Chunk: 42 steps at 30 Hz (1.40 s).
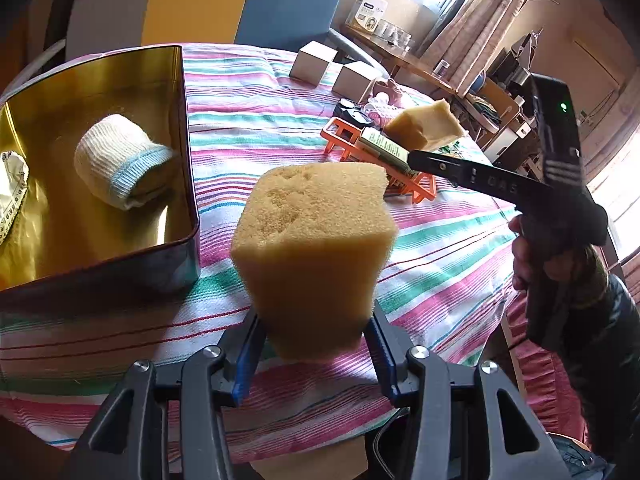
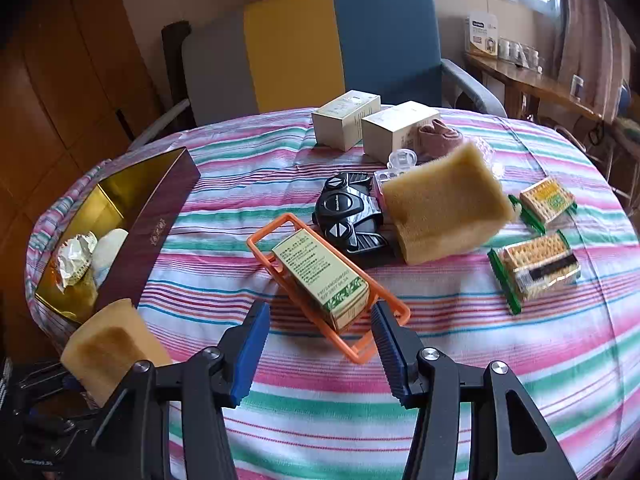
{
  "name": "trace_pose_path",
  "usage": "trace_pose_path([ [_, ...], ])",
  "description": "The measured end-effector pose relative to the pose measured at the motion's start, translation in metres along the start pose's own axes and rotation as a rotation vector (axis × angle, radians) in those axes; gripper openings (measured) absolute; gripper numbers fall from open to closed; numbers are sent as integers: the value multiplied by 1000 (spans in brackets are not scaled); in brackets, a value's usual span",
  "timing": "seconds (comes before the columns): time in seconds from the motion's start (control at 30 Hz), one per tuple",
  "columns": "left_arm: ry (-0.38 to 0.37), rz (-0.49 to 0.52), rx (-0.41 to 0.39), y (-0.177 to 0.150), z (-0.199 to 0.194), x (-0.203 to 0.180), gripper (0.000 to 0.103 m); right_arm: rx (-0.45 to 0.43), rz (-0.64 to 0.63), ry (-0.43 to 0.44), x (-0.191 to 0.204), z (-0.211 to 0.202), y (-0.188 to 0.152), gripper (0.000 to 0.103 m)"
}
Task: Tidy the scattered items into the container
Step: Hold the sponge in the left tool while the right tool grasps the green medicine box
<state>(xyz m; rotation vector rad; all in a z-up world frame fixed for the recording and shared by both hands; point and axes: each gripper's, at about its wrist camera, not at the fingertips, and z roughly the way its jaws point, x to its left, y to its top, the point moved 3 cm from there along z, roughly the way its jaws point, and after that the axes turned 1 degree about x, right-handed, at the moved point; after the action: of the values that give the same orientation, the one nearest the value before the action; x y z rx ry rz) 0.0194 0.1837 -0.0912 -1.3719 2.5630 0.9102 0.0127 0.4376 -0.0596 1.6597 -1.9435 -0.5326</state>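
Striped tabletop: left gripper (image 1: 314, 354) clamps sponge (image 1: 314, 248), right gripper (image 2: 320, 344) spread empty; carry over tin (image 1: 188, 152) rim, then release.

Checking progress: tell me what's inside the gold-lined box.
The box holds a rolled white sock and a crumpled wrapper. Its near wall hides part of the floor.

Two sponges are showing: one (image 1: 312, 248) sitting between the left fingers, another (image 2: 446, 204) lying beyond the right fingers. Two cracker packs (image 2: 536, 266) are lying right of them, two white boxes (image 2: 346, 118) farther beyond, one green carton (image 2: 320, 276) between.
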Motion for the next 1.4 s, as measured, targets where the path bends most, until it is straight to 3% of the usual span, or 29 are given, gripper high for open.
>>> trace_pose_path([
  [0.23, -25, -9, 17, 1, 7, 4, 50, 75, -143, -47, 1, 28, 13, 53],
  [0.3, -27, -8, 23, 1, 9, 4, 51, 95, -180, -48, 2, 34, 15, 42],
  [0.5, -31, -7, 27, 1, 11, 4, 51, 98, -237, -69, 9, 36, 16, 38],
  [0.73, -33, -18, 34, -1, 11, 5, 51, -21, -110, -58, 2, -9, 20, 35],
  [0.9, -26, -21, 35, -2, 11, 4, 51, -69, -3, -98, -24, -45, 3, 34],
  [1.1, 7, 19, 40, -3, 13, -3, 52, -20, 117, -156, -60, -52, -40, 33],
  [1.23, 0, 64, 21, -3, 6, -13, 54, 34, 145, -137, -63, -39, -59, 34],
  [1.27, -3, 75, 13, -2, 4, -15, 56, 43, 157, -119, -62, -37, -62, 35],
  [1.37, -10, 101, -10, -1, -4, -20, 57, 52, 205, -66, -59, -34, -68, 56],
  [1.4, -7, 104, -15, -1, -6, -20, 57, 46, 209, -59, -57, -35, -68, 58],
])
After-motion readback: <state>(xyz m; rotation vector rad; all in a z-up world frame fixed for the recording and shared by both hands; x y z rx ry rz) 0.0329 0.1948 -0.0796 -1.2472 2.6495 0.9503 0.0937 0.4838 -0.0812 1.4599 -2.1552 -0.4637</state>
